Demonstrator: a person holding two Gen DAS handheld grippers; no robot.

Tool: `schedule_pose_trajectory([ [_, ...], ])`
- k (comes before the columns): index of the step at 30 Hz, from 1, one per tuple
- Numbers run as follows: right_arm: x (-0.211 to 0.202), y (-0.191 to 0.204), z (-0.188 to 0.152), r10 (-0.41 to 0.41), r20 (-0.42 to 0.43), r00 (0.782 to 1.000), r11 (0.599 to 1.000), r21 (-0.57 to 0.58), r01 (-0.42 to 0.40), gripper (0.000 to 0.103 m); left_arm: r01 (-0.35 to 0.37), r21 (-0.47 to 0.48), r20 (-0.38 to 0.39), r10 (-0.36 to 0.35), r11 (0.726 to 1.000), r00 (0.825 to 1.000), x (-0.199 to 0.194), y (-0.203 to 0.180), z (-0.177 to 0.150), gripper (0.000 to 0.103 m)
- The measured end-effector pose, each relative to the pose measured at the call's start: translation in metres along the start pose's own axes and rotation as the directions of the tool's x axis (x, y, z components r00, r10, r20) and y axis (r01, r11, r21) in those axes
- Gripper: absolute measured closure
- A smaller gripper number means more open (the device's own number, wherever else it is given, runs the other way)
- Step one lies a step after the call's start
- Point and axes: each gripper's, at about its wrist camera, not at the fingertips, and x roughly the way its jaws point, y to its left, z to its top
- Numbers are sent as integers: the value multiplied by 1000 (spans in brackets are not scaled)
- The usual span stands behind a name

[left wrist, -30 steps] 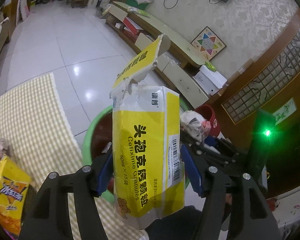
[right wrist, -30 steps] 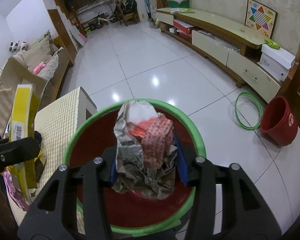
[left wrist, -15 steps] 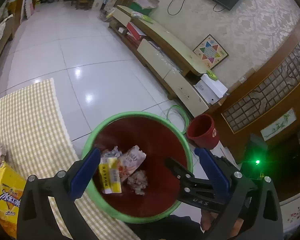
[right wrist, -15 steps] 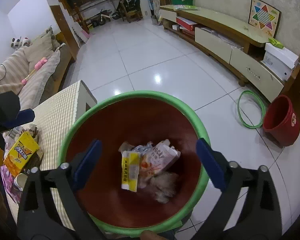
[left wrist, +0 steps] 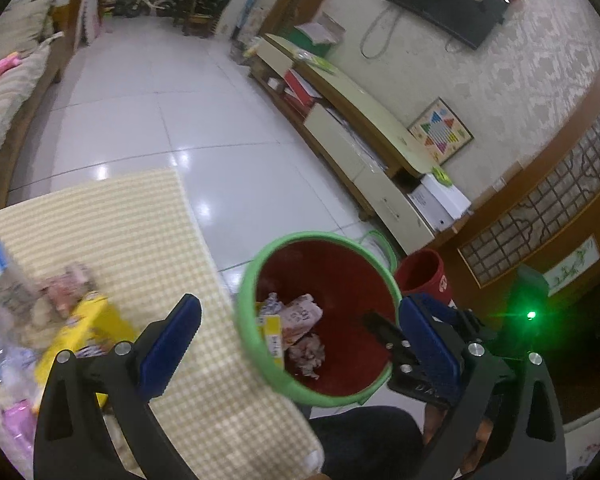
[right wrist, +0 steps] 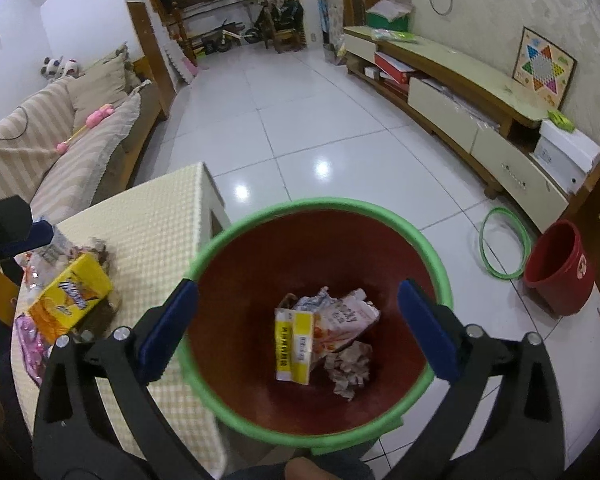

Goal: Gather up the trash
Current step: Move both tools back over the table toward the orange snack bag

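Cream-and-yellow checked cloth covers the tabletop (right wrist: 156, 232) at the left of both views; on it, at the far left, lies a blurred heap of uncollected trash: a yellow snack box (right wrist: 70, 300) with a pink wrapper (right wrist: 28, 340) below it, and crumpled clear plastic (left wrist: 4, 280) at the left edge of the left wrist view; in that view the left gripper (left wrist: 296, 344) has its blue pads set wide apart with nothing between them, its jaws having just been opening, the left pad over the cloth and the right pad over the far side of the bin; just right of the tabletop stands the bin (right wrist: 440, 264), dark red inside with a green rim, touching or nearly touching the cloth's edge; at its bottom lie a yellow medicine box (right wrist: 294, 344), a pink-and-white packet (right wrist: 348, 320) beside it and a crumpled grey wrapper (right wrist: 350, 368) at the lower right of the pile; the right gripper (right wrist: 298, 330) hangs above the bin's mouth with its pads spread to either side of the rim and empty, its jaws likewise having just been opening; further right on the white tiled floor (right wrist: 300, 120) lie a green hoop (right wrist: 504, 248) and, near it, a small red bucket (right wrist: 560, 272); a low cream cabinet (right wrist: 480, 120) runs along the right wall.
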Motion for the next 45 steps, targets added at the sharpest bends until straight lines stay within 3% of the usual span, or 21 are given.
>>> schedule_pose_trajectory([
  [12, -12, 99, 2, 80, -2, 997, 989, -125, -80, 5, -118, -111, 74, 126, 987, 989, -88, 91, -31, 8],
  [25, 5, 201, -12, 169, -69, 983, 960, -215, -180, 5, -217, -262, 118, 254, 941, 960, -158, 187, -78, 8],
  [38, 26, 255, -5, 202, -95, 975, 933, -283, -221, 5, -287, -370, 88, 341, 884, 936, -164, 262, -85, 8],
  [45, 47, 279, 8, 219, -113, 969, 919, -311, -244, 5, -364, -332, 19, 392, 870, 920, -143, 302, -70, 8],
])
